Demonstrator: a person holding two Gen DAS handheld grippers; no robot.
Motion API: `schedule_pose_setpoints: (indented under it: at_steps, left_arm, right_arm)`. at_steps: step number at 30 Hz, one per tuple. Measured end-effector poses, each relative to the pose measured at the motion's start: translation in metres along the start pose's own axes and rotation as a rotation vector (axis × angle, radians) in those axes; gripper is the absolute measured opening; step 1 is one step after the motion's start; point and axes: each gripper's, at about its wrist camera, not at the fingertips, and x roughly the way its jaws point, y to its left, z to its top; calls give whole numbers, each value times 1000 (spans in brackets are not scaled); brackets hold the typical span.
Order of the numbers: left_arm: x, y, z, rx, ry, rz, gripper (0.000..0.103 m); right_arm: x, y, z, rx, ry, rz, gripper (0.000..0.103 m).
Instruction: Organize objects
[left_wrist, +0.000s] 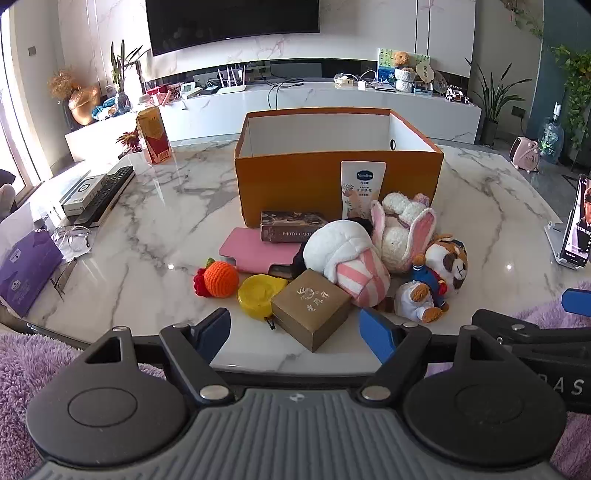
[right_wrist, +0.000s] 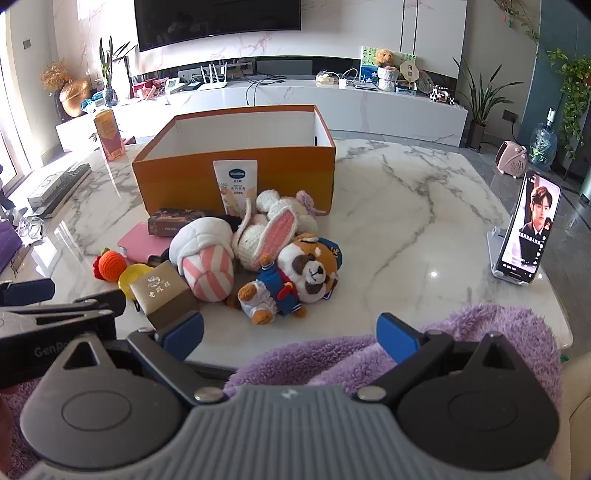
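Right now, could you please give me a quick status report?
Left gripper and right gripper open, empty. Toys piled before orange box, none visibly inside. Nothing blocking.

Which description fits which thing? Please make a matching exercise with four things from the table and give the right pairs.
Things:
1. lotion tube
2. crocheted orange
3. brown gift box
4. phone

Descriptions:
a. upright on a stand at the right
b. leaning against the orange box
c. nearest the left claw
d. beside the yellow disc

Pairs: 1-b, 2-d, 3-c, 4-a
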Motion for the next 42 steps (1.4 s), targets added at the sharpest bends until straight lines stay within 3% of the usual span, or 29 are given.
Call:
schedule_pose_setpoints:
  at_steps: [42]
  left_arm:
    - [3, 4, -3, -13, 30, 2, 91]
  right_arm:
    - [2, 3, -4, -25, 14, -1, 100]
